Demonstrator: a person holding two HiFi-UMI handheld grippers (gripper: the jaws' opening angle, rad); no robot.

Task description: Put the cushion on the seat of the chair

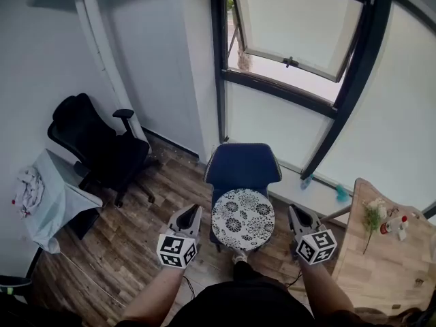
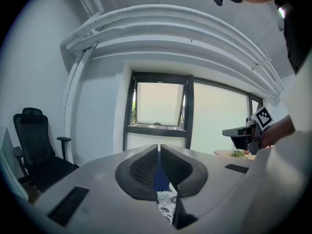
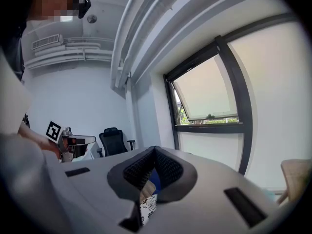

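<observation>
Black-and-white floral cushion (image 1: 243, 219) lies flat on the seat of the blue chair (image 1: 242, 167). The left gripper (image 1: 193, 212) and right gripper (image 1: 295, 213) flank the seat's side edges, each with fingers together and empty.

My left hand-held gripper (image 1: 192, 214) sits at the near left, its jaws pressed together and holding nothing. My right hand-held gripper (image 1: 294, 214) is level with it at the near right, its jaws also closed and empty. Both forearms (image 1: 161, 293) reach forward, well apart.
</observation>
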